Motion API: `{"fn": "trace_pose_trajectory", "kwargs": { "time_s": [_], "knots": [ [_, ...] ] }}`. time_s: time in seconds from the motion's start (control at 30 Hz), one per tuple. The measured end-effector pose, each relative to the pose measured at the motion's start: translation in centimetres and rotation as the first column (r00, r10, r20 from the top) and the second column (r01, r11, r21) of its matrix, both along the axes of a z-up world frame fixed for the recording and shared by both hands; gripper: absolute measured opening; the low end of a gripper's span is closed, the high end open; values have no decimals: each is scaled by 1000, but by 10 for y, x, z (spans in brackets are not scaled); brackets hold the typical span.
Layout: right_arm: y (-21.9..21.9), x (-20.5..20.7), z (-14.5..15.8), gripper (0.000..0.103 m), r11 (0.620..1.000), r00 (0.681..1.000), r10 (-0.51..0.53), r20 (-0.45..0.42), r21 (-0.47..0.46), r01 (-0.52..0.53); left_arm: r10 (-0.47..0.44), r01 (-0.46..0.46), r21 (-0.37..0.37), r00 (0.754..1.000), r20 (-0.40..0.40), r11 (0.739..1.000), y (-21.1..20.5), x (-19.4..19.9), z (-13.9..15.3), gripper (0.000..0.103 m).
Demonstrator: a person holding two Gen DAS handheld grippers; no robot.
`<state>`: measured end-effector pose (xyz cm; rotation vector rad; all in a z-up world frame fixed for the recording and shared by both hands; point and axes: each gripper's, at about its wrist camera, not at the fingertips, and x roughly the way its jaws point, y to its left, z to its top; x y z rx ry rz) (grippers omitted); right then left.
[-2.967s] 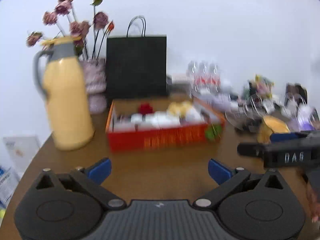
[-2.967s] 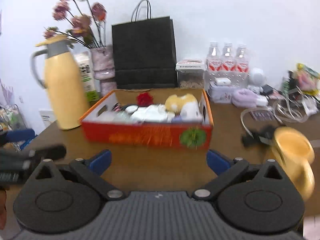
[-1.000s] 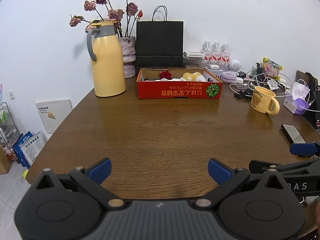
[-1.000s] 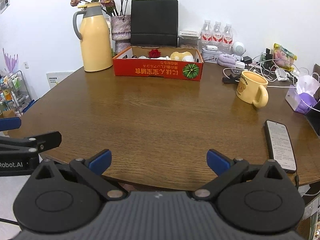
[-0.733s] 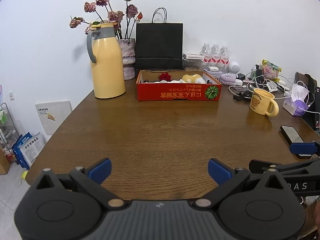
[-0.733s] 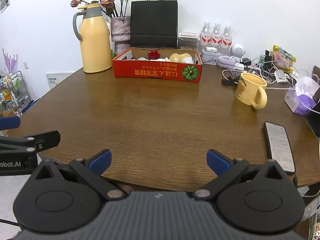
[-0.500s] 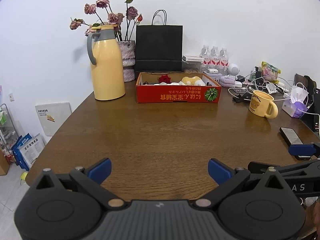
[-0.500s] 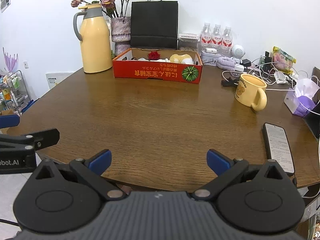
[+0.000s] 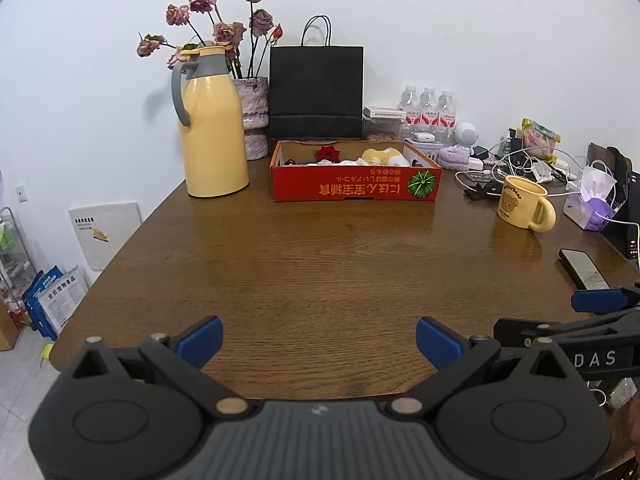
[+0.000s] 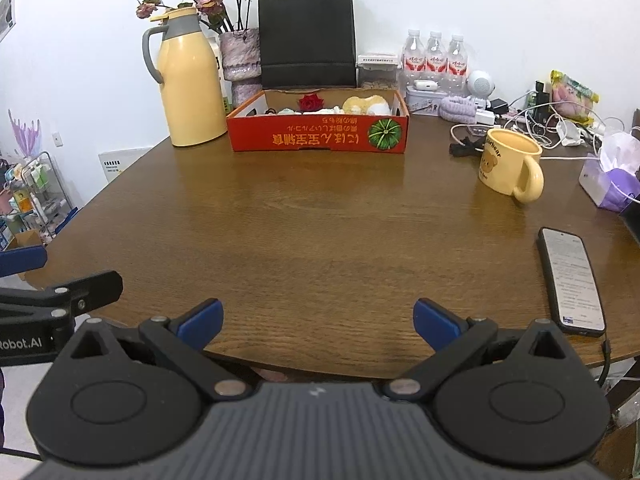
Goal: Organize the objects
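Both tools are being held at the near table (image 10: 320,220) edge: left gripper (image 9: 319,340) and right gripper (image 10: 318,320), jaws spread wide and empty. The task's items are lying in the red box (image 10: 318,138) at the far side. A careless right-hand reach is likely risking the yellow mug (image 10: 510,166), phone (image 10: 572,282) and cables (image 10: 532,120).

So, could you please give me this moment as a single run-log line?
left gripper: open, empty | right gripper: open, empty | both at near table edge | red box: filled, far side | mug: upright, outside box
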<state>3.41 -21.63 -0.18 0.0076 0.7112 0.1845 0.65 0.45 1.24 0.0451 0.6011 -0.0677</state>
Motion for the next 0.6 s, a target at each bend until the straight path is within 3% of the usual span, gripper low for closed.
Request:
{"fn": "trace_pose_trajectory", "kwargs": {
  "time_s": [0.6],
  "knots": [
    [0, 2, -2, 103, 1000, 1000, -4, -4, -16, 4, 3, -3, -9, 999, -40, 1000, 3, 5, -12, 103]
  ]
}}
